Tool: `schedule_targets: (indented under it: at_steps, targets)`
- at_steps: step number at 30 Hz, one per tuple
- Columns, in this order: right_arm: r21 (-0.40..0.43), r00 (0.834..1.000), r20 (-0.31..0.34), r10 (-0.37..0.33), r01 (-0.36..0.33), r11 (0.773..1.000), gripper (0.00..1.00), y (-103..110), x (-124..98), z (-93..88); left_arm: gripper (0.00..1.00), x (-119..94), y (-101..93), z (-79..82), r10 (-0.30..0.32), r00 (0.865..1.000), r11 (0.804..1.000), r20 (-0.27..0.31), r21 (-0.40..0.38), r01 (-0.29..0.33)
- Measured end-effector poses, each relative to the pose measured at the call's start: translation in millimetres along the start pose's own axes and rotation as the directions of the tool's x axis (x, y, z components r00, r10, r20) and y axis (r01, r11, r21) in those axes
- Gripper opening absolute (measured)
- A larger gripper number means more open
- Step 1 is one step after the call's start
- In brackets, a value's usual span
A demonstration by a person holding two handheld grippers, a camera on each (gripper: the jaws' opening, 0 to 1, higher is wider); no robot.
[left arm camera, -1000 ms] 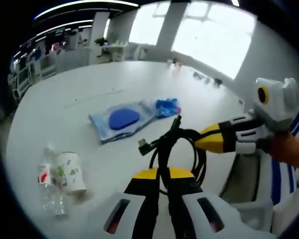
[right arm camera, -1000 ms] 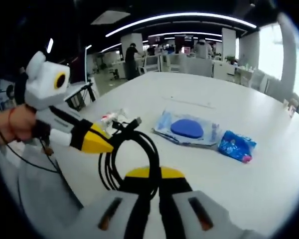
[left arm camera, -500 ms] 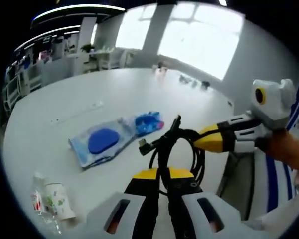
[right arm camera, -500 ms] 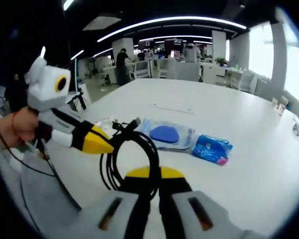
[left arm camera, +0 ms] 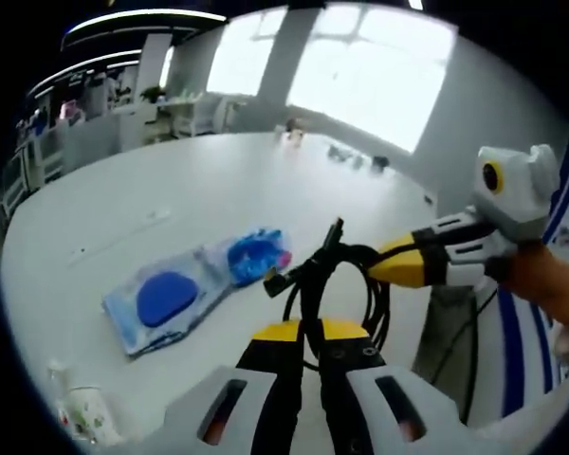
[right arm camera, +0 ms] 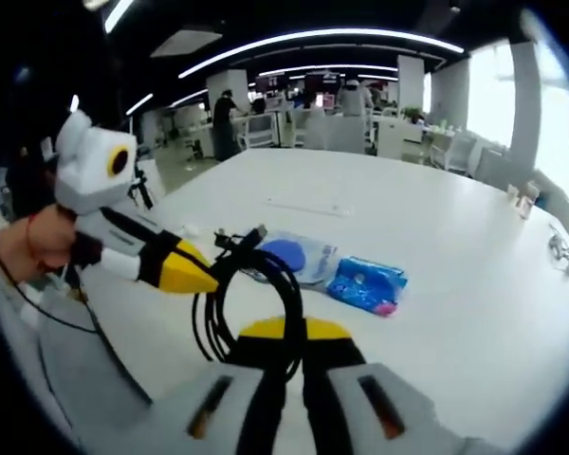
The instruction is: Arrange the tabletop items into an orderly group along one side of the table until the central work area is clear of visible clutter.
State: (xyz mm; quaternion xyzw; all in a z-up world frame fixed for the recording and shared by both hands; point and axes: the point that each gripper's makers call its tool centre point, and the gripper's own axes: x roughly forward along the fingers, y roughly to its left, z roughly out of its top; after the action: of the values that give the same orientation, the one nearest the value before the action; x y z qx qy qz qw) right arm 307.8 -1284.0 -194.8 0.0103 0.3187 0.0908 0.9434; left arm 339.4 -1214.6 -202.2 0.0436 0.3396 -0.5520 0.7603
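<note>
A coiled black cable hangs above the white table, held from both sides. My left gripper is shut on the bottom of the coil. In the left gripper view the right gripper comes in from the right, shut on the coil's right side. In the right gripper view my right gripper is shut on the cable, and the left gripper grips it from the left. A blue wet-wipe pack and a small blue packet lie on the table.
A paper cup and a clear bottle lie at the lower left of the left gripper view. Small items sit at the table's far edge. Desks, chairs and people stand beyond the table. A person's hand holds the left gripper.
Both cameras have swung with the cable still held; the wipe pack, blue packet, cup and bottle slid left and lower in the left gripper view. The grips have not changed.
</note>
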Motion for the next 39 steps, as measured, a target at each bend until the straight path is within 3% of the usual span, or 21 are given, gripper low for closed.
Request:
schedule_targets:
  at_steps: [12,26,39]
  targets:
    - [0.028,0.999,-0.047,0.017,-0.015,0.999,0.0,-40,12,-11.0,0.0,44,-1.2,6.1,-0.006,0.999,1.0,-0.04,-0.021,0.005]
    - [0.061,0.985,-0.16,0.058,-0.049,0.997,0.0,-70,52,-45.1,0.0,95,18.8,-16.3,-0.009,0.991,0.996,-0.134,-0.093,-0.003]
    - [0.15,0.968,-0.233,0.092,-0.058,0.987,0.0,-85,82,-73.1,0.0,127,36.8,-35.8,-0.031,0.976,0.989,-0.215,-0.147,-0.001]
